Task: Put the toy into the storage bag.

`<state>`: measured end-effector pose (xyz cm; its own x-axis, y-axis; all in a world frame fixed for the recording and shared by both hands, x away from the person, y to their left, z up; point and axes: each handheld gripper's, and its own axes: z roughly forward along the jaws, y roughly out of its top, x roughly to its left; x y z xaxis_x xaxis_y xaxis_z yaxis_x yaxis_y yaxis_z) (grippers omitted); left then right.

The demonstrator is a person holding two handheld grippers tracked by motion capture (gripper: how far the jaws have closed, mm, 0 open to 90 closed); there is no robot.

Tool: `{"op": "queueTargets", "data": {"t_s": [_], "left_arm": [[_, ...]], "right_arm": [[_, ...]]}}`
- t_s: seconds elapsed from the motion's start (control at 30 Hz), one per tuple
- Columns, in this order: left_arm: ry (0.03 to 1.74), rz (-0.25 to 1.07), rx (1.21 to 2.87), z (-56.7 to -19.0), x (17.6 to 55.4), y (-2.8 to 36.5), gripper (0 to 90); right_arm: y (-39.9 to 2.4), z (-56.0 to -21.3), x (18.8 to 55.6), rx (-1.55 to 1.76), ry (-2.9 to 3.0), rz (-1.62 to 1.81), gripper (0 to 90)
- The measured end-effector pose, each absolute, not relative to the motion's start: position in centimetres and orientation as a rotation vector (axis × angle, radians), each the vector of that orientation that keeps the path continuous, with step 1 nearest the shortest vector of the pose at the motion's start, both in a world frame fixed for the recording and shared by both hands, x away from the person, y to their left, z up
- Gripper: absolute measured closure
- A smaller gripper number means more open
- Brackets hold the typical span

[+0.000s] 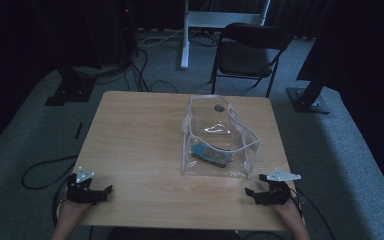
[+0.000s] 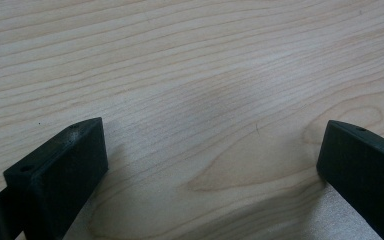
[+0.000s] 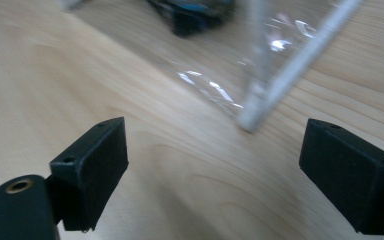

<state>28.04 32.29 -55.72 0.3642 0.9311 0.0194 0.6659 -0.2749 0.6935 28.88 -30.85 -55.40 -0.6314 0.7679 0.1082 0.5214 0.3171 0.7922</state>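
Pouch point(image 1: 220, 137), clear plastic, stands mid-table point(image 1: 135, 135), blue object point(image 1: 210, 154) inside. Our left gripper point(image 1: 105, 192) and right gripper point(image 1: 250, 192) rest near table's front edge, jaws spread, holding nothing.

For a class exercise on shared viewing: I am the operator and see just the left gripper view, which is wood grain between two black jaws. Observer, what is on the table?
Observer: A clear pouch stands open near the table's middle, right of centre.
Operator: Anything inside it?
Observer: A dark blue item lies on its bottom; I cannot tell what it is.
Operator: Where is the right gripper?
Observer: The right gripper rests at the near right edge, jaws open, holding nothing.
Operator: What does it face?
Observer: In its own view, the pouch's white-edged corner lies ahead of the jaws, apart from them.
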Motion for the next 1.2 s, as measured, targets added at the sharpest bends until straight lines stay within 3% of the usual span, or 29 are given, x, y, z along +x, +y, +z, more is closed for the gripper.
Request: {"op": "queueTargets", "data": {"t_s": [1.2], "left_arm": [[1.379, 0.579, 2.034, -55.7, 28.0, 32.3, 0.4]], "right_arm": [[-28.5, -56.1, 27.9, 1.460, 2.003, 0.917, 10.8]]}}
